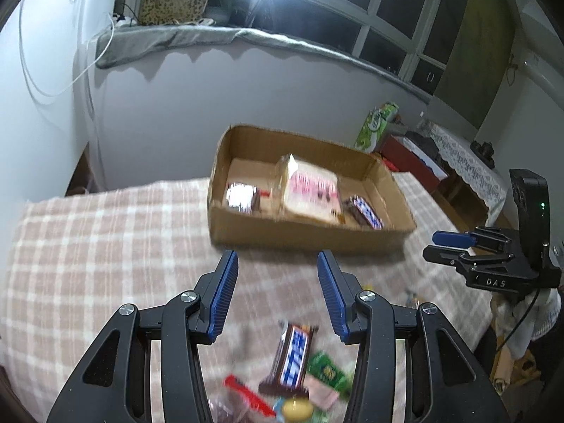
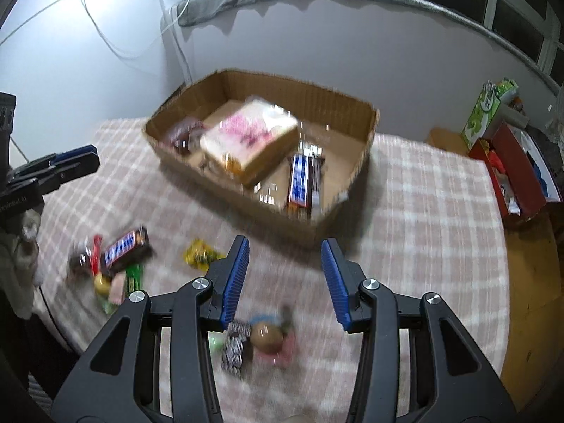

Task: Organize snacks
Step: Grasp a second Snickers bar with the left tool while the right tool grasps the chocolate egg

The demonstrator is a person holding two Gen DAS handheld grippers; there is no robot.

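Hovering, both tongs [image 1: 276, 261] [image 2: 285, 248] part-open, empty.

A: What lies ahead of the left gripper [image 1: 275, 264]?

B: A cardboard box [image 1: 299, 236] on the checked cloth [image 1: 98, 246], holding a bread packet [image 1: 310, 190], a silvery wrapper [image 1: 241, 195] on its left and a chocolate bar [image 1: 365, 211] on its right.

A: And nearer?

B: Between the parted, empty jaws, a blurred pile of snacks [image 1: 296, 377], another chocolate bar on top. The right gripper [image 1: 447, 245] shows at the right edge.
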